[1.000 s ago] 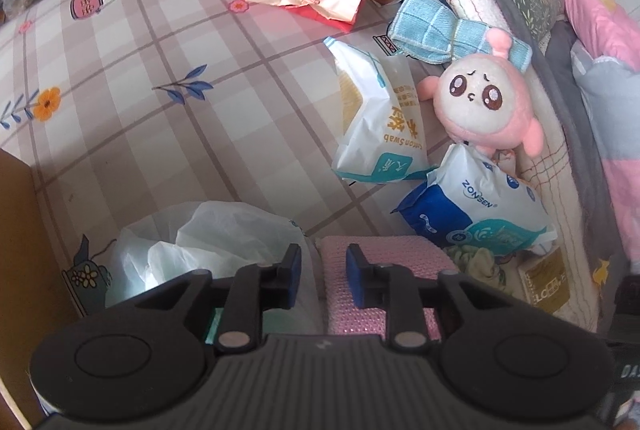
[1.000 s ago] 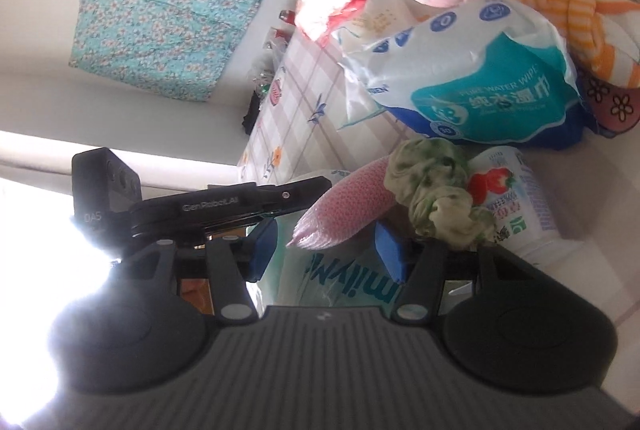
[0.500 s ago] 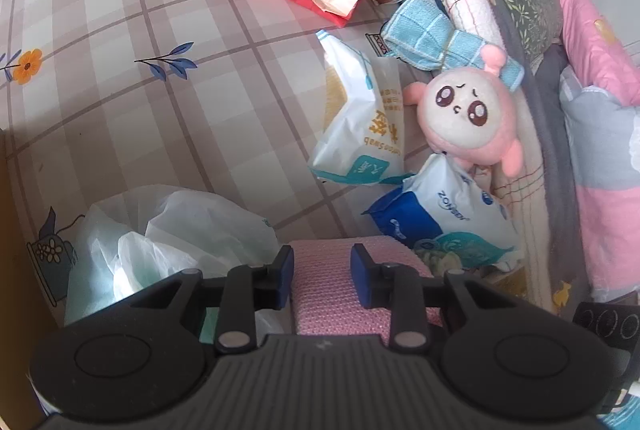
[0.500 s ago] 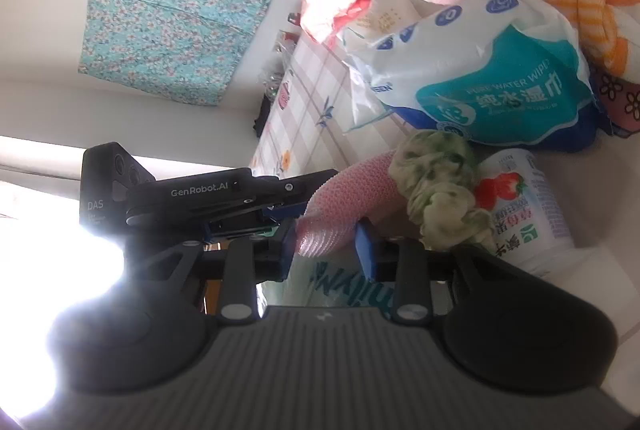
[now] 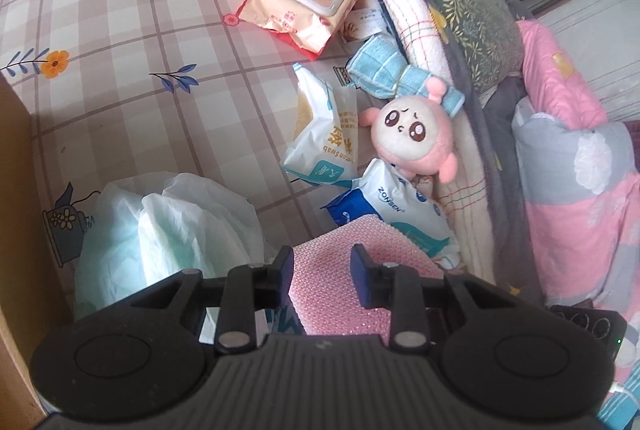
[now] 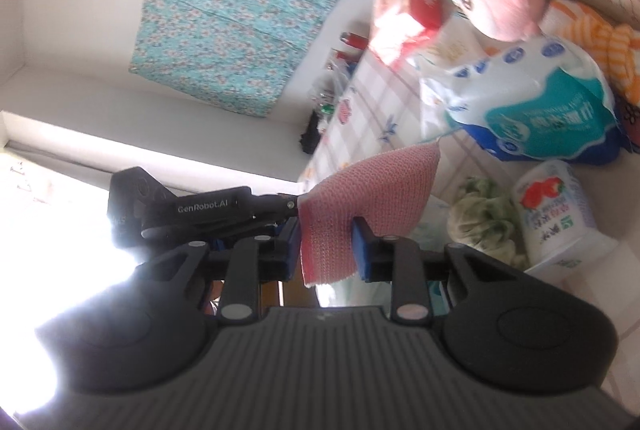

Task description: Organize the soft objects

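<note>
A pink knitted cloth (image 5: pixel 328 234) hangs between both grippers above the checked bedsheet (image 5: pixel 120 70). My left gripper (image 5: pixel 322 262) is shut on one edge of it. In the right wrist view the pink cloth (image 6: pixel 372 186) spreads upward from my right gripper (image 6: pixel 326 250), whose jaws are closing with the blue pads pressed on its lower edge. The left gripper (image 6: pixel 292 206) grips the cloth's left corner there. A pink plush toy (image 5: pixel 408 142) lies against the folded bedding, and a rolled blue towel (image 5: pixel 392 74) sits just behind it.
On the sheet lie a blue wipes pack (image 5: pixel 400 206), a cotton swab bag (image 5: pixel 324 142), an orange wipes pack (image 5: pixel 304 6) and a white plastic bag (image 5: pixel 168 230). A green scrunchie (image 6: pixel 484 218) and a yogurt cup (image 6: pixel 556 214) sit below the cloth. A cardboard box (image 5: pixel 16 190) stands at left.
The right jaws narrowed onto the pink cloth. Both grippers rose, lifting it off the scrunchie, and it now hangs spread between them.
</note>
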